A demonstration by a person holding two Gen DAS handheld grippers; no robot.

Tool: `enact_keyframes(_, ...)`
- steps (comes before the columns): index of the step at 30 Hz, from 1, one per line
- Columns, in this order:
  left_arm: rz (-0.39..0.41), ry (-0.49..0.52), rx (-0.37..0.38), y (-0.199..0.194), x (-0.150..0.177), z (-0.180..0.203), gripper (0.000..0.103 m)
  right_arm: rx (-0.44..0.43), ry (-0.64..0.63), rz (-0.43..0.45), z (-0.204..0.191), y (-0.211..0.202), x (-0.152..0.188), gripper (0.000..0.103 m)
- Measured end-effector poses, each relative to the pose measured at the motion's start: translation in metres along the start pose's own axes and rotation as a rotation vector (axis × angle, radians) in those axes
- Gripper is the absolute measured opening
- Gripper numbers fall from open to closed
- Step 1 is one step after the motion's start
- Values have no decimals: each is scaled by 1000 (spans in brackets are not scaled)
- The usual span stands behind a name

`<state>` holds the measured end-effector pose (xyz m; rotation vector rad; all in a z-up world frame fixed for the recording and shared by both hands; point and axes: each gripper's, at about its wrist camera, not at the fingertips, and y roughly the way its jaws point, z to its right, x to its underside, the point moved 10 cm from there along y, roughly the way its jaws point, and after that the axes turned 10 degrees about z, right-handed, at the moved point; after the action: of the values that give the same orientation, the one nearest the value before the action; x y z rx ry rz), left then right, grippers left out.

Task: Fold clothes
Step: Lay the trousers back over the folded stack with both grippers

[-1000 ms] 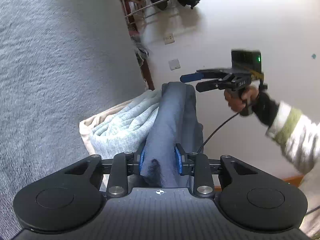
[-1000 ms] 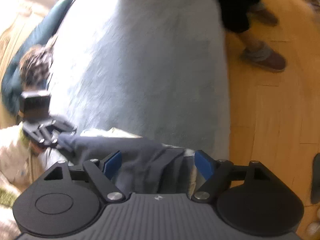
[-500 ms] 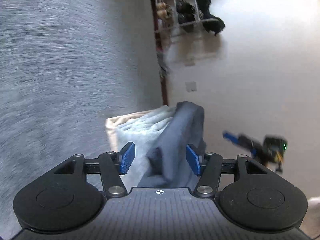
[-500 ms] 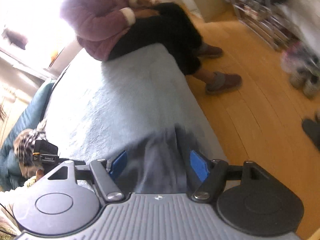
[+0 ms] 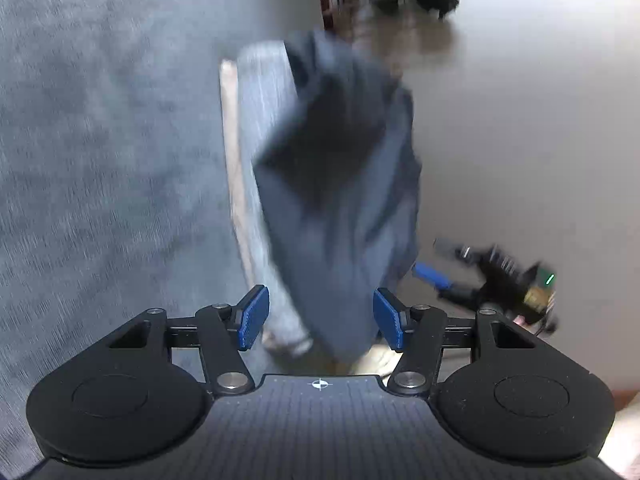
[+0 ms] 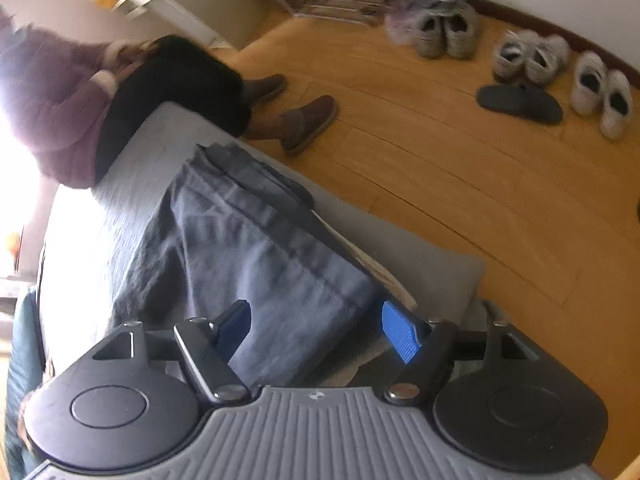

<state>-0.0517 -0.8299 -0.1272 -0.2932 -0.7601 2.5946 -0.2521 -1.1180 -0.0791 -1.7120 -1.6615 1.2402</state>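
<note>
Left wrist, tongs (image 5: 320, 318) agape, dark garment (image 5: 340, 184)

The left gripper (image 5: 320, 316) is pointing forward and somewhat downward, its jaws standing apart with the blue pads (image 5: 251, 317) clear of any contact. The right gripper (image 6: 320, 330) is tilting steeply downward, its jaws spread wide and gripping nothing. In the left wrist view the right gripper (image 5: 444, 268) is showing blurred at the lower right, jaws apart.
</note>
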Motion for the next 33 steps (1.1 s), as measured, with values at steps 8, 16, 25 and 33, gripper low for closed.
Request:
enact_keyframes(8,23,128,-64,26,20,19,55,24,98,37,21,4,10,76)
enact_keyframes(16,50,174,-119,32,15,23,31,-24,148,73,27,18,4,65)
enact_keyframes(25,58,182,-150,26,12,25,8,-21,-2,62,14,13,12,17)
enact_keyframes(33,8,198,-146,17,15,26,7,-19,-30,34,8,4,20,9)
